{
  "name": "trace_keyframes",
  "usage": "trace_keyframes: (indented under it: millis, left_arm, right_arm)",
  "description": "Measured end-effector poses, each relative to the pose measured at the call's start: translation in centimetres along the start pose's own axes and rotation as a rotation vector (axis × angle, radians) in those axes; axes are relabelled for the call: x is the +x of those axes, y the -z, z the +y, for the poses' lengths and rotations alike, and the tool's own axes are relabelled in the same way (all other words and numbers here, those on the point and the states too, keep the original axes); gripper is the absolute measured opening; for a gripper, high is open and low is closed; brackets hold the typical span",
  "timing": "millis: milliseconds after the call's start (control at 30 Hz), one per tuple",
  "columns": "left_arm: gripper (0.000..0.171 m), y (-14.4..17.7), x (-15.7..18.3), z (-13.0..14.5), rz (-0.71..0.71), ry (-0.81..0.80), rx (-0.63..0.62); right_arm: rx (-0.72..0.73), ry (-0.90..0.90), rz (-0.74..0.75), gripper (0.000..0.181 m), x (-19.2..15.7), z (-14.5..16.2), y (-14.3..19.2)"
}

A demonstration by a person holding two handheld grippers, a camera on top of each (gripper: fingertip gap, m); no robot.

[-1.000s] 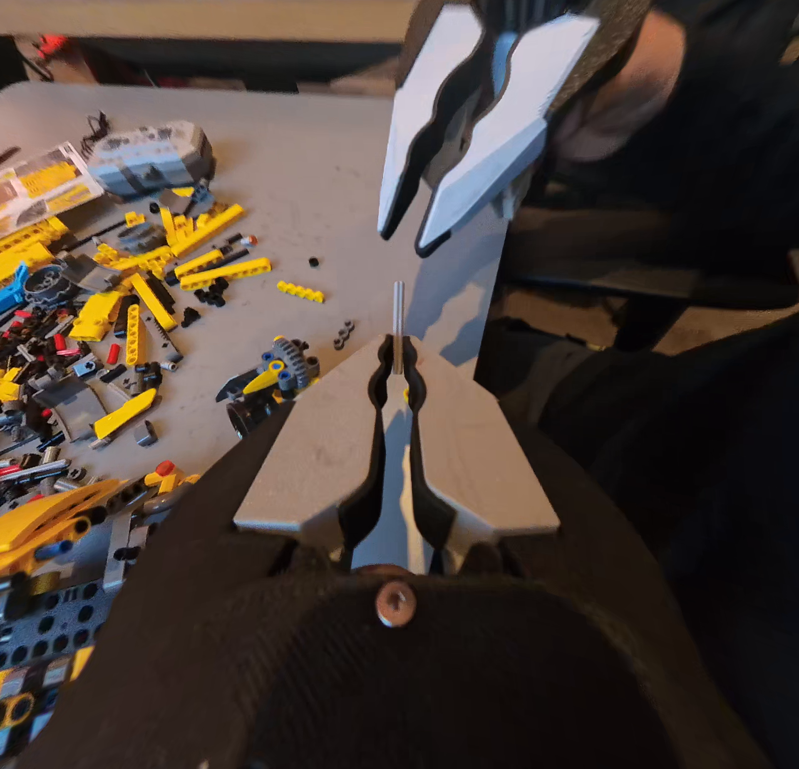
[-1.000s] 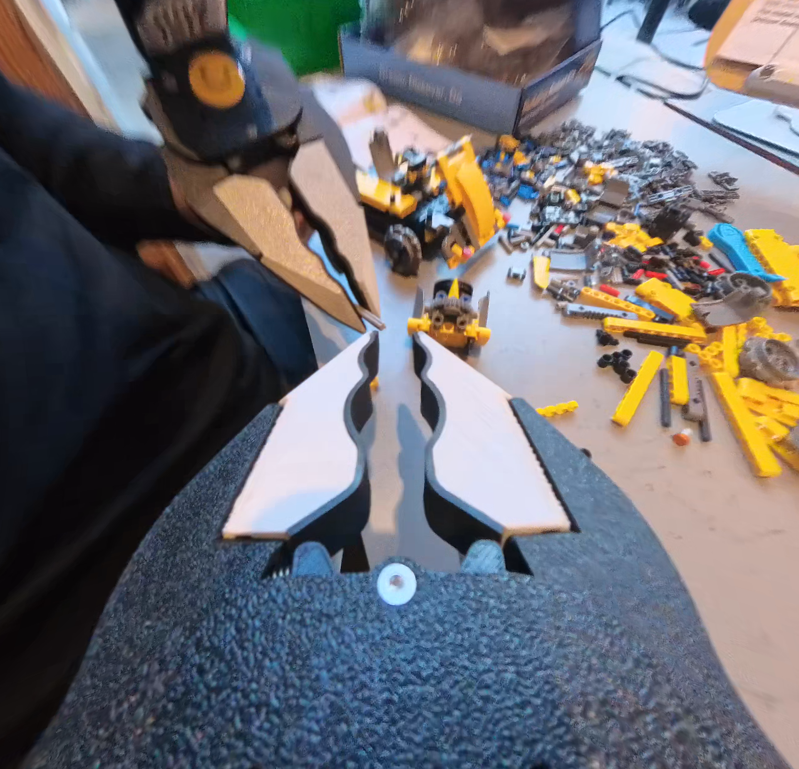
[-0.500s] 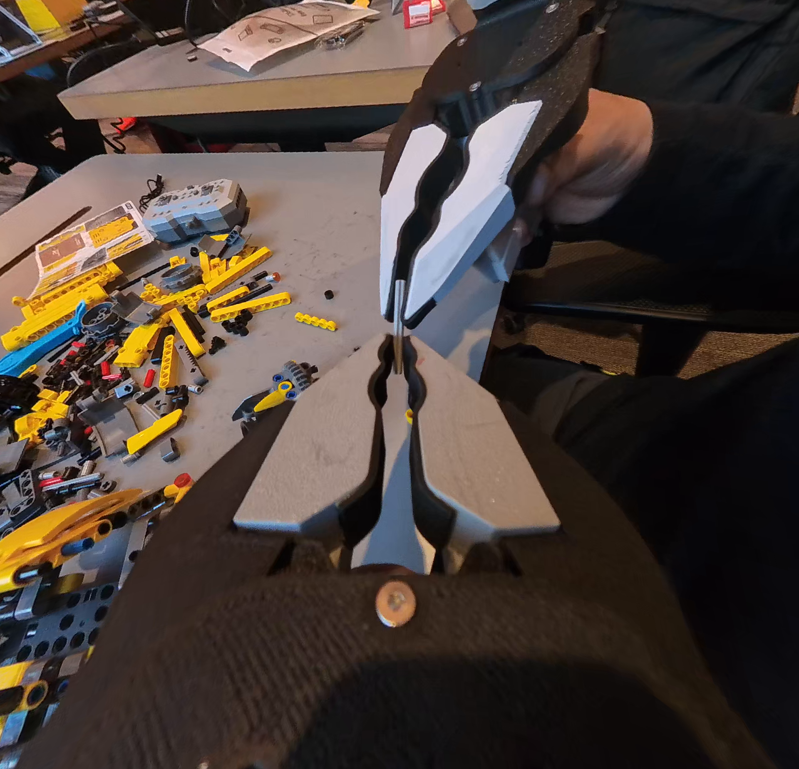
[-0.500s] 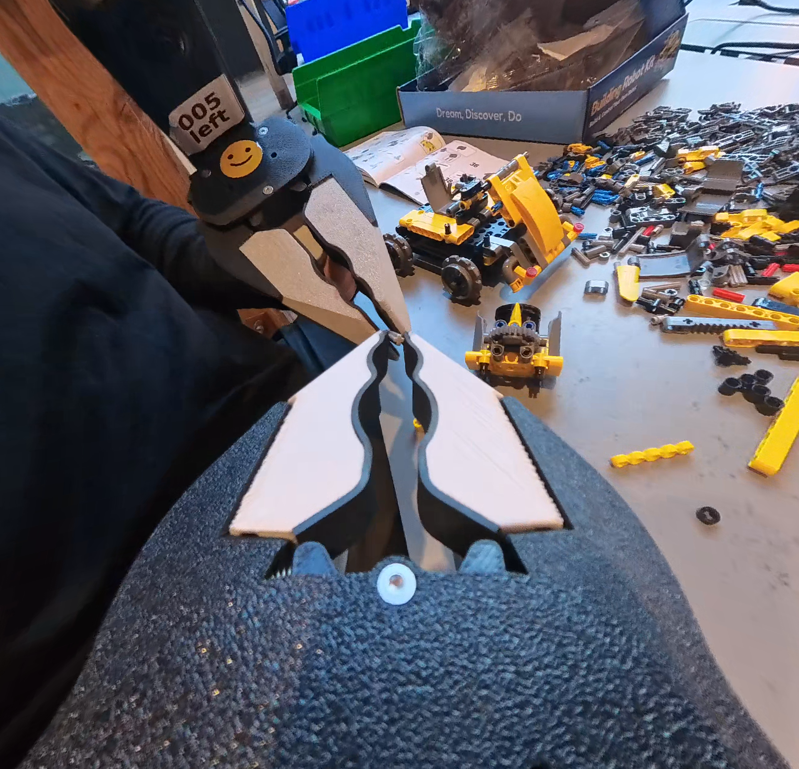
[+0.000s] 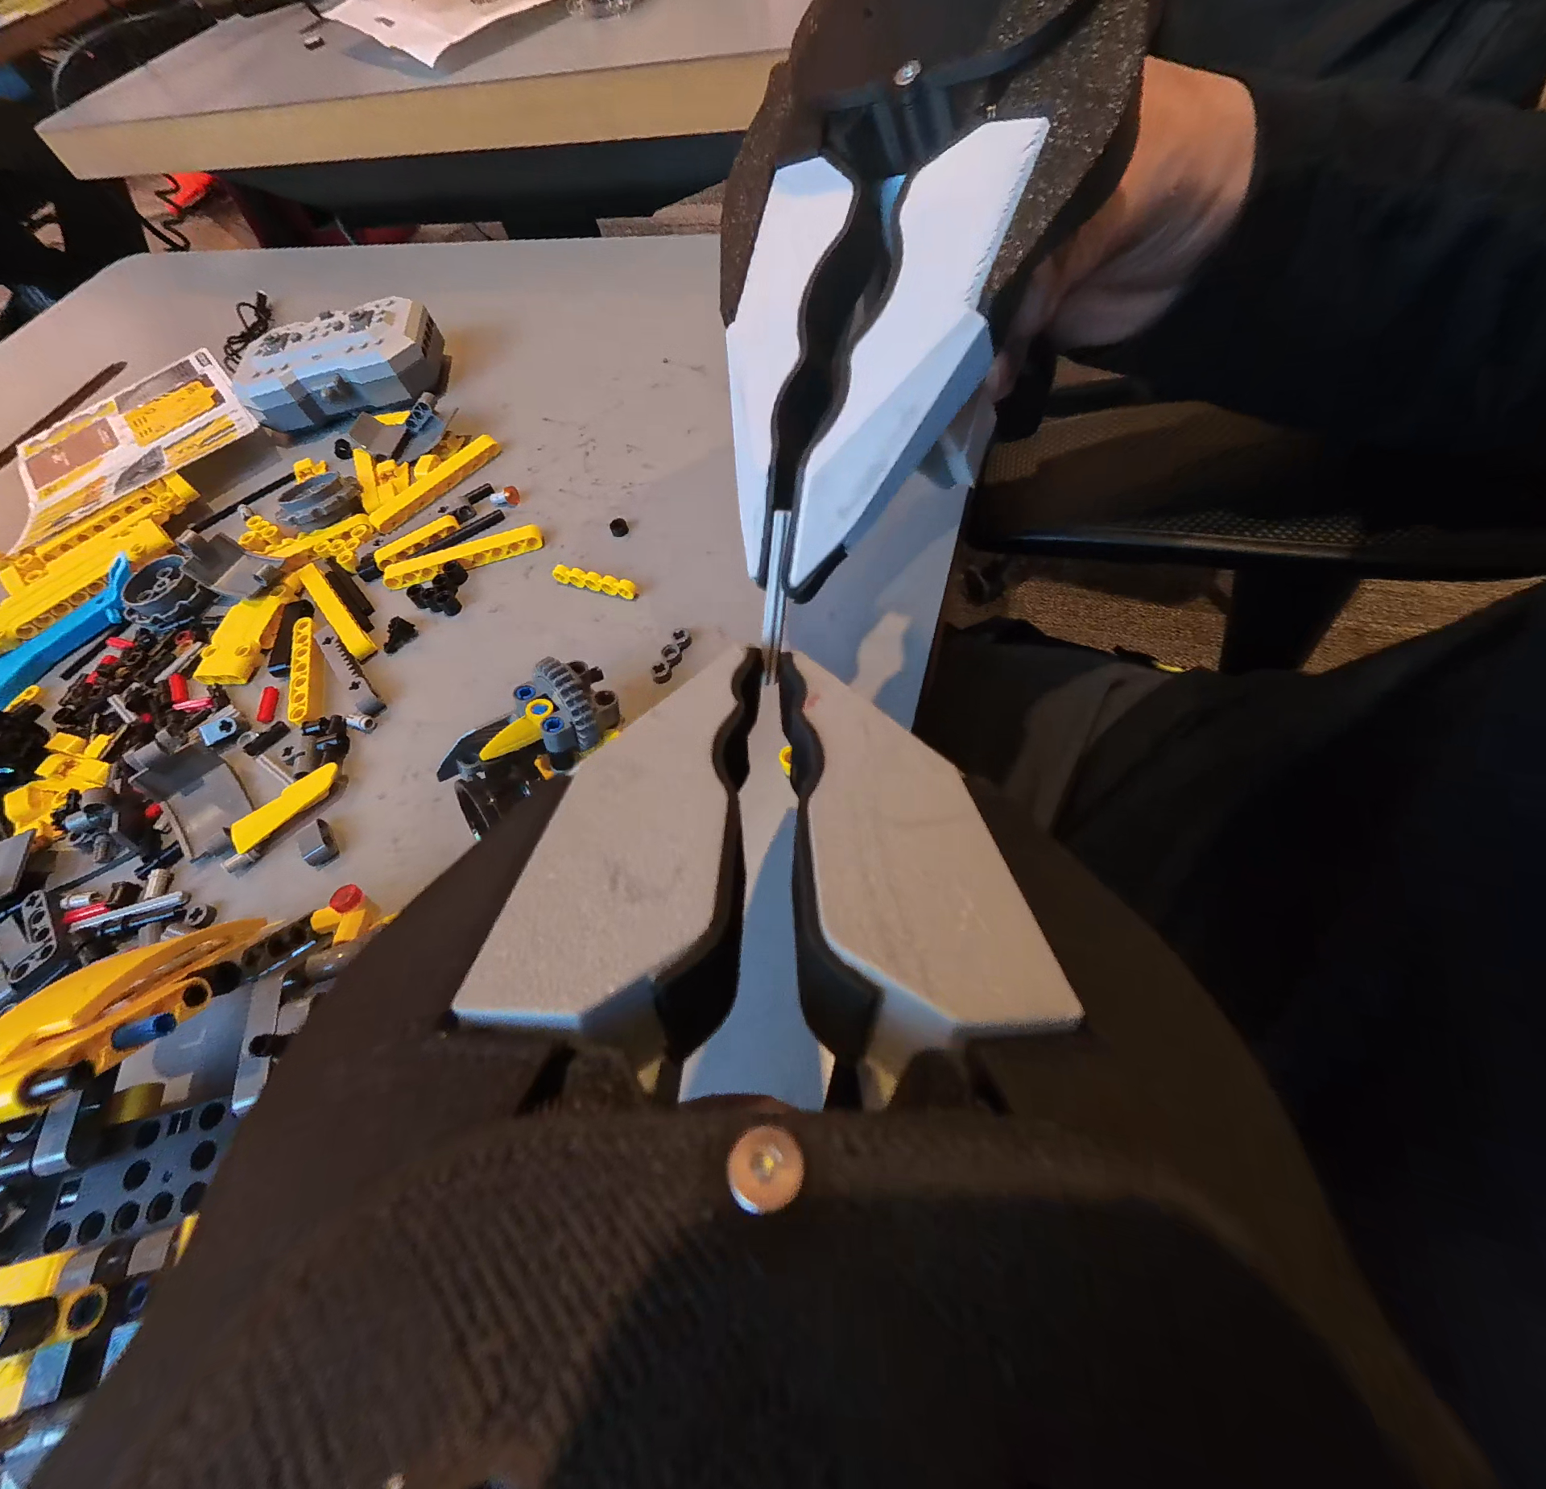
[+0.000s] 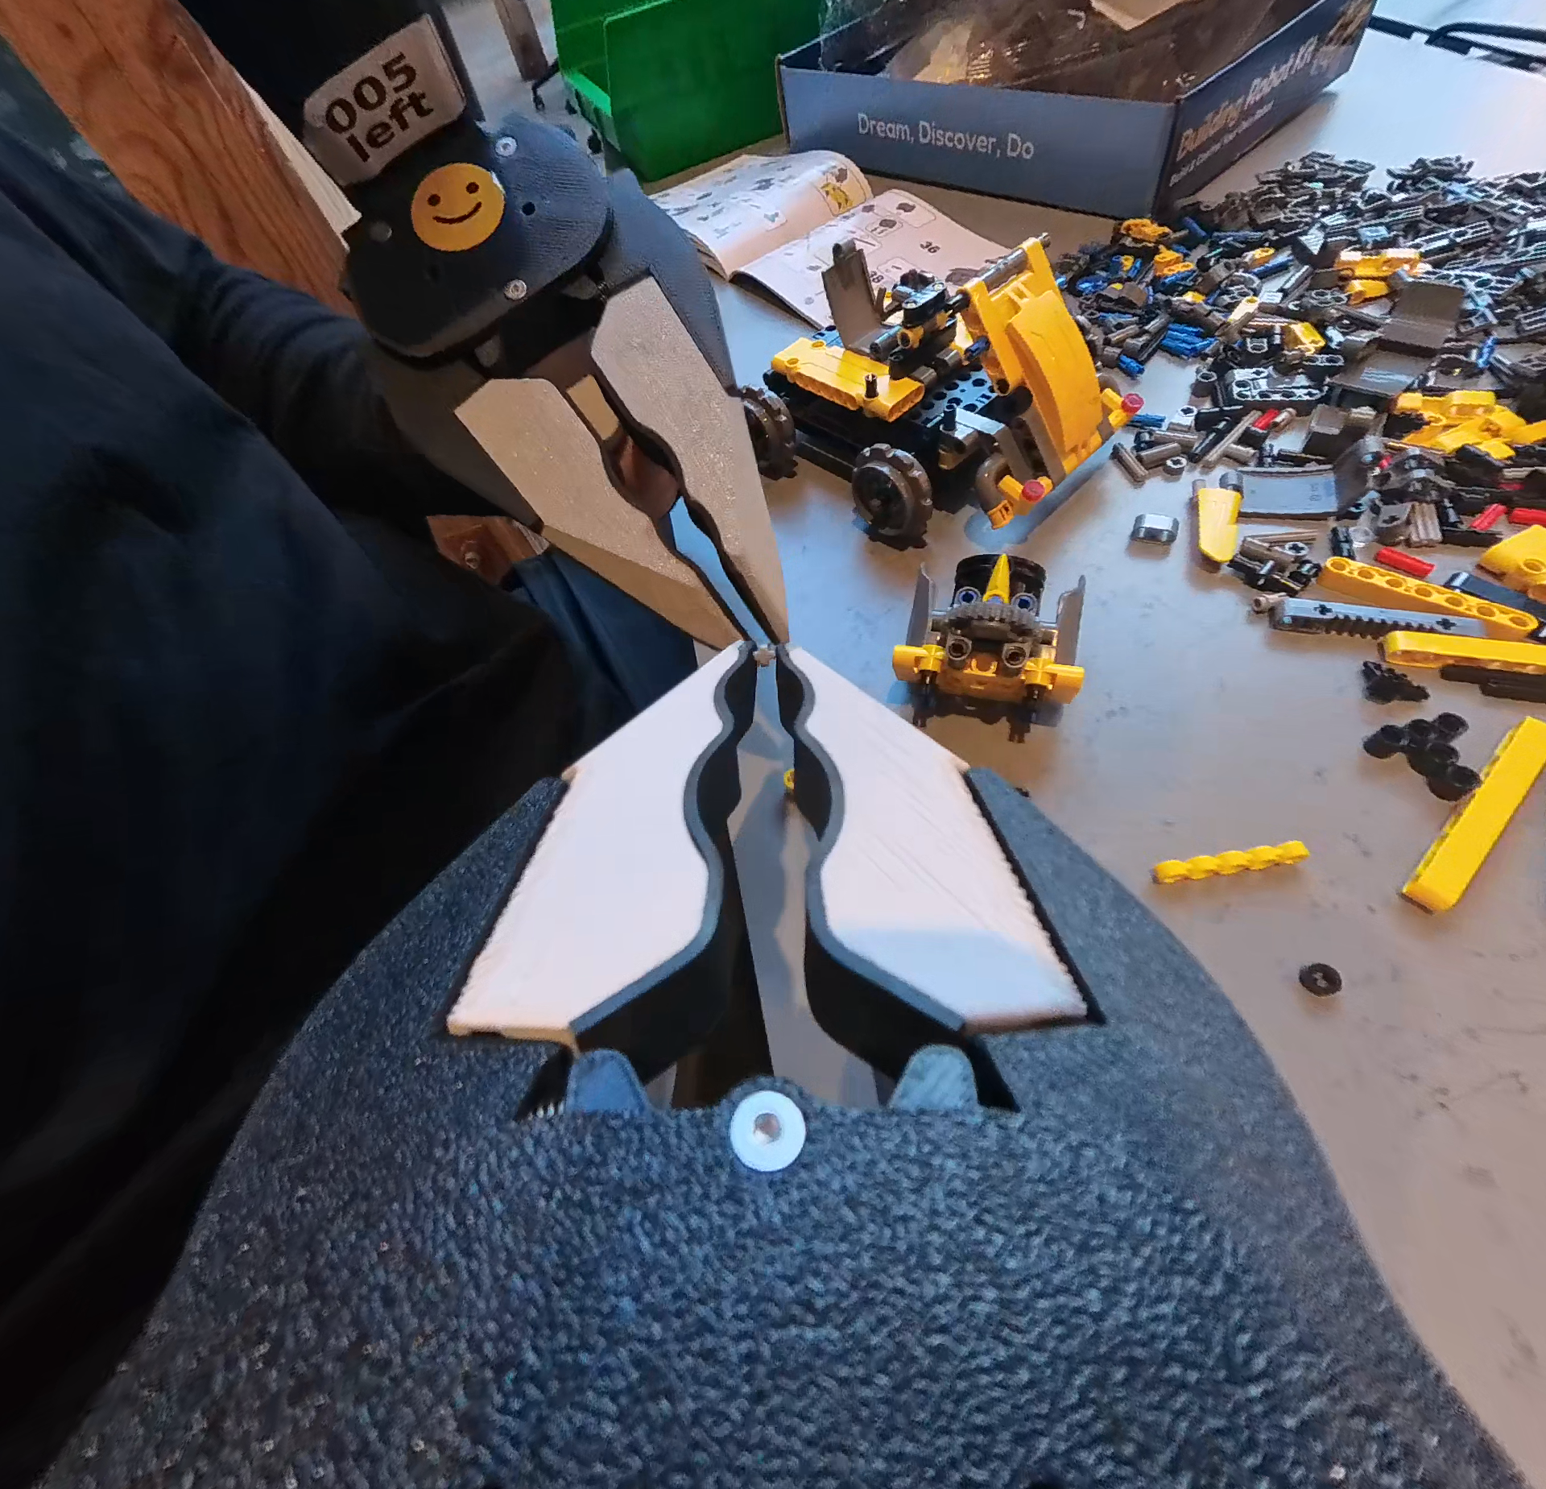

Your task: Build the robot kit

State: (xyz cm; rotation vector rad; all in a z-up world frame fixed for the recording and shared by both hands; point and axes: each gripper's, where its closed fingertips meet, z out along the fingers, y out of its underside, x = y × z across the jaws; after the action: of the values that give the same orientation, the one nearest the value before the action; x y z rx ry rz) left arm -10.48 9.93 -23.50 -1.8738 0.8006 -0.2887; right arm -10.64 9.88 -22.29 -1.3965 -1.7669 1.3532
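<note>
Grey axle rod (image 5: 776,604), thin and smooth, now spans both tools above the tabletop (image 5: 586,344) edge: left tool (image 5: 765,669) pinches its lower end, right tool (image 5: 778,580) has closed narrow on its upper end since 1.0 s ago. Loose yellow, black and grey plastic pieces (image 5: 251,604) cover the tabletop. Dark blue cardboard box (image 6: 1087,102) contains crumpled clear bags.

Dim warm light, sharp centre, wide-angle edge distortion.
</note>
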Motion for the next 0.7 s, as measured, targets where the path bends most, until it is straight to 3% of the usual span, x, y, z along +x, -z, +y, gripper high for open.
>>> trace_keyframes:
  millis: [433,700]
  left_arm:
    - [0.007,-0.28,0.70,0.34,0.094,0.069,-0.015]
    - [0.002,-0.32,0.90,0.53,0.108,0.061,-0.029]
  right_arm:
    - [-0.002,-0.003,-0.020,0.004,-0.21,0.09,0.20]
    - [-0.010,0.009,-0.037,0.004,-0.51,0.33,0.03]
